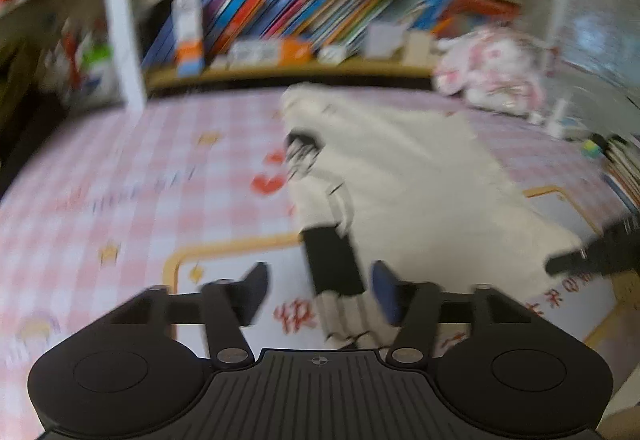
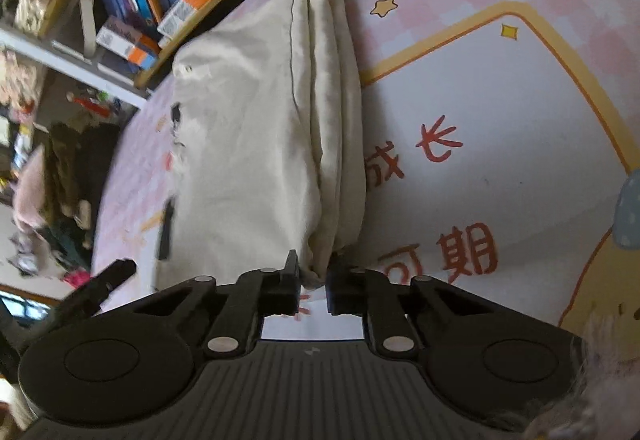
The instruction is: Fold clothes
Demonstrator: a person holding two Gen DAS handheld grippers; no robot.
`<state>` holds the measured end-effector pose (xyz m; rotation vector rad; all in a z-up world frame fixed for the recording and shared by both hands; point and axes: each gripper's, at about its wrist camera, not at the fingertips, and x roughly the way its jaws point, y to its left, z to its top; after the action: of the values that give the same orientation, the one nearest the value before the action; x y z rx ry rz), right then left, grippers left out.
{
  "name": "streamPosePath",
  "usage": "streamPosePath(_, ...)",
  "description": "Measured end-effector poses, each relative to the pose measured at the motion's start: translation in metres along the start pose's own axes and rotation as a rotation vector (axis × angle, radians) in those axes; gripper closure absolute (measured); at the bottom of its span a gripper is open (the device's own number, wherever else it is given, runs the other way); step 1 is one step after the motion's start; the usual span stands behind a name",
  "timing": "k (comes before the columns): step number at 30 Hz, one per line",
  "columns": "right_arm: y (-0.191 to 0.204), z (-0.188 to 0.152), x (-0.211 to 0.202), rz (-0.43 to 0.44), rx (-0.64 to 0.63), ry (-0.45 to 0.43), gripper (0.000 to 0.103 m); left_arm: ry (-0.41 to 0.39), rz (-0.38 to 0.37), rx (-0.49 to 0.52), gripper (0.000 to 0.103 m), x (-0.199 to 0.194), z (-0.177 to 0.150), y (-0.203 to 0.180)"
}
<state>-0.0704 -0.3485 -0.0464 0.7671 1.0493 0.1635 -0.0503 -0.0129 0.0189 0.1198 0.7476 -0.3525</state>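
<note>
A cream garment (image 1: 420,192) with black trim lies folded lengthwise on the pink checked table cover (image 1: 120,180). My left gripper (image 1: 320,292) is open over the garment's near end. A black trim piece (image 1: 332,260) and a bit of cream edge lie between its fingers, with a gap on each side. In the right wrist view the garment (image 2: 248,144) shows stacked folds along its right side. My right gripper (image 2: 314,282) is shut on the near corner of those folds. The right gripper's black fingers (image 1: 580,260) show at the right edge of the left wrist view.
A bookshelf (image 1: 300,8) packed with books runs along the table's far edge, and a white post (image 1: 120,20) stands at its left. A pink-and-white bundle (image 1: 492,72) sits at the far right, with stacked books (image 1: 624,164) beside it. The left wrist view is blurred.
</note>
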Motion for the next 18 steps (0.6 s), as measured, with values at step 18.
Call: streamPosePath(18,0.05,0.033,-0.024,0.226,0.083,-0.073,0.093,-0.039,-0.164,0.327,0.029,0.014,-0.024,-0.081)
